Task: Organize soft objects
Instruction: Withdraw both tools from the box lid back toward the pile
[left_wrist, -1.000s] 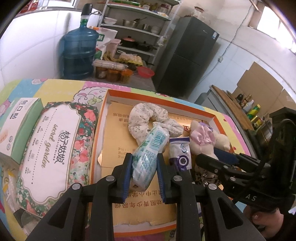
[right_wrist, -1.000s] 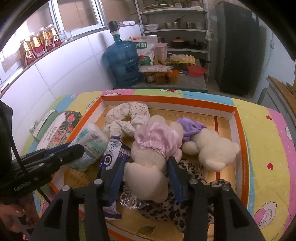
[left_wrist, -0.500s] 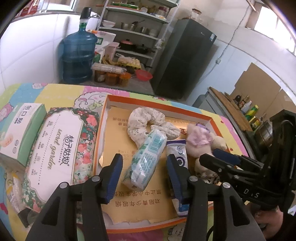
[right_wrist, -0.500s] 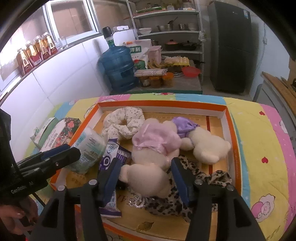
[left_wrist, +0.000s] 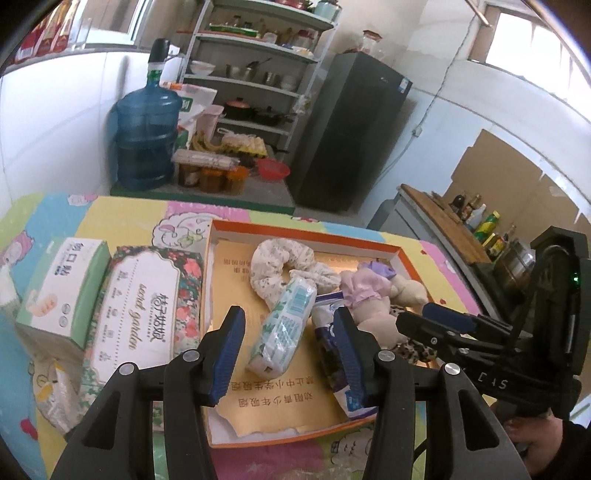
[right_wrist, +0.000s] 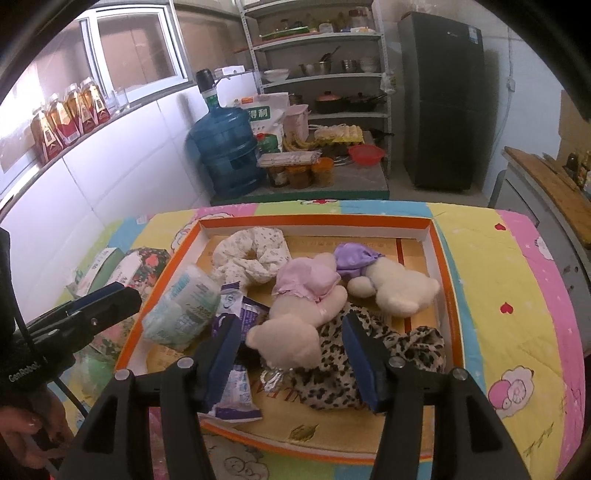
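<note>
An orange-rimmed box on the table holds soft things. A green-white tissue pack lies in it, beside a floral scrunchie, a purple packet, a pink-dressed teddy, a purple-dressed teddy and a leopard cloth. My left gripper is open and empty, just above and behind the tissue pack. My right gripper is open and empty, behind the pink teddy.
A floral tissue pack and a green box lie on the table left of the orange box. A crinkled plastic bag lies at the front left. A water jug, shelves and a dark fridge stand beyond the table.
The left gripper let go of the tissue pack, the right let go of the pink teddy. Both opened and drew back and up; both things now lie in the box.
</note>
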